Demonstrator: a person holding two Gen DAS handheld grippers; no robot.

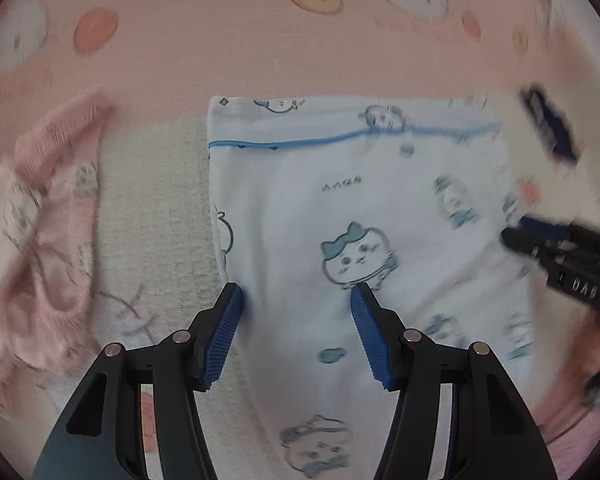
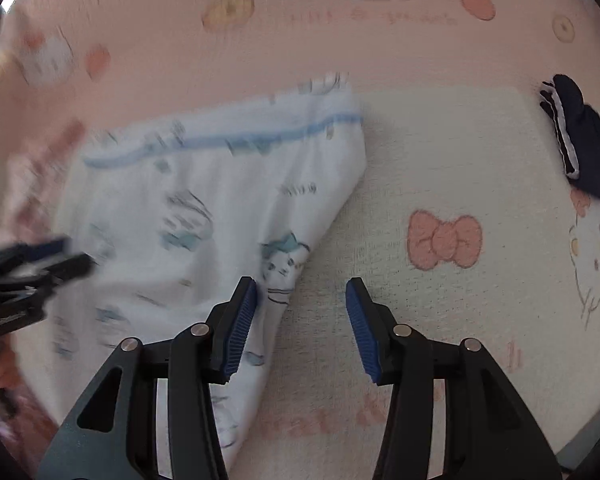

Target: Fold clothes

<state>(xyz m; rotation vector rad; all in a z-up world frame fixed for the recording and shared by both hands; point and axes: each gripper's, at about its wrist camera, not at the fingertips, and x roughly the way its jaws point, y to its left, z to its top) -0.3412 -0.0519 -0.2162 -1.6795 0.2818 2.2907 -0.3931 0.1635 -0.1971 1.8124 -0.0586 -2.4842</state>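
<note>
One white garment [image 1: 340, 208] with cartoon cats, printed word too blurred to read

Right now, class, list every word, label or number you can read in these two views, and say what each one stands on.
"DAB", partly blurred, possibly incomplete: white letters on the black body of the right gripper.
Short dark printed word on the white cartoon-print garment: too blurred to read.
Faint pink line of writing on the pink blanket: too blurred to read.
Pale label on the left gripper: too blurred to read.
</note>
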